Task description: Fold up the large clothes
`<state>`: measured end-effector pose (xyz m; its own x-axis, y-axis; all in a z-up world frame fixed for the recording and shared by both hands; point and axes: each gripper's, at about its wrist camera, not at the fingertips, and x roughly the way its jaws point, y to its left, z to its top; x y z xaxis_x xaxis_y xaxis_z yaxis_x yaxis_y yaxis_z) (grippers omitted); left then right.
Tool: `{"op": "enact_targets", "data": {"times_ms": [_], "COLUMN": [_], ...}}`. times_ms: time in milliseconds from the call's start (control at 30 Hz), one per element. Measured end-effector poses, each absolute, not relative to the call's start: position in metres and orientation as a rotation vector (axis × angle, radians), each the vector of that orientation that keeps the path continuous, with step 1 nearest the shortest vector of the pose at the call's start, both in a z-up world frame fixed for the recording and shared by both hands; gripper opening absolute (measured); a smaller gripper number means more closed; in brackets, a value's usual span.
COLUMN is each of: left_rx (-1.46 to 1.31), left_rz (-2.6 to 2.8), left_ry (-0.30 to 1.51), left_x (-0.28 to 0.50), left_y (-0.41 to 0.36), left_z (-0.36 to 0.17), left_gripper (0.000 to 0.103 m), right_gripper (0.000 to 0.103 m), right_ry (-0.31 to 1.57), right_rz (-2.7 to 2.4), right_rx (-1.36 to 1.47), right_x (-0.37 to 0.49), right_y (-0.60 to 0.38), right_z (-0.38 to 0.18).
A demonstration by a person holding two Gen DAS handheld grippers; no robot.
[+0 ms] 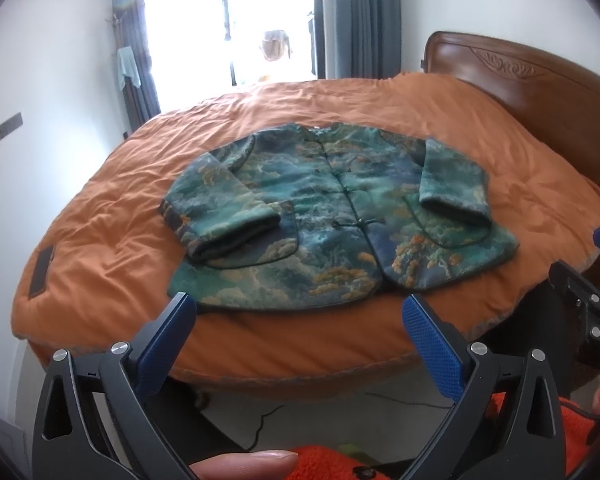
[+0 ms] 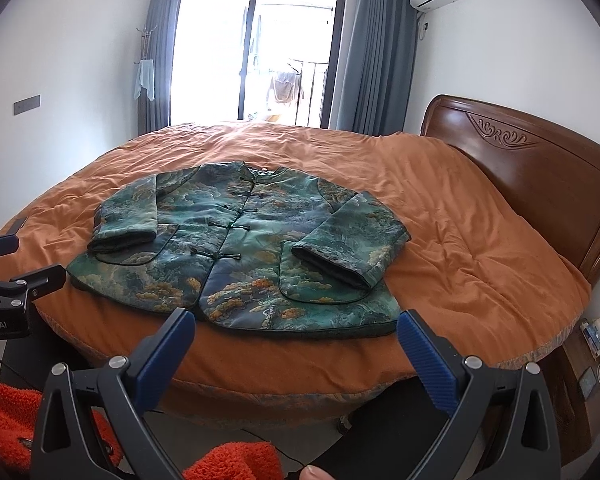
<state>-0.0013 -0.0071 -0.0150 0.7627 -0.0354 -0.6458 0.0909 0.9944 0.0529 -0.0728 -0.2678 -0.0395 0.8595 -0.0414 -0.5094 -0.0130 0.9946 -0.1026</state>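
Note:
A green and blue patterned jacket [image 1: 331,216] with knot buttons lies flat, front up, on the orange bed cover [image 1: 100,240]. Both sleeves are folded in across its front. It also shows in the right wrist view [image 2: 244,252]. My left gripper [image 1: 300,308] is open and empty, held off the near edge of the bed just short of the jacket's hem. My right gripper [image 2: 296,320] is open and empty, also short of the hem. The right gripper's side shows at the right edge of the left wrist view [image 1: 591,300], and the left gripper's at the left edge of the right wrist view [image 2: 8,280].
A carved wooden headboard [image 2: 539,168] stands at the right. A glass balcony door [image 2: 256,52] with grey curtains is behind the bed. Orange fuzzy fabric [image 2: 236,460] is below the grippers. A bedside stand with cables [image 2: 591,356] is at the far right.

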Motion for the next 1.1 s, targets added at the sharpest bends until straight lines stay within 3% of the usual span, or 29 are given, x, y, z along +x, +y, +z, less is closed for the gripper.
{"op": "enact_targets", "data": {"times_ms": [1100], "left_rx": [0.091], "left_rz": [-0.07], "left_ry": [0.719], "left_x": [0.004], "left_y": [-0.005], "left_z": [-0.014], "left_gripper": [0.103], "right_gripper": [0.103], "right_ry": [0.579], "right_rz": [-0.024], "right_rx": [-0.073], "right_x": [-0.066], "right_y": [-0.274], "right_z": [-0.044]}}
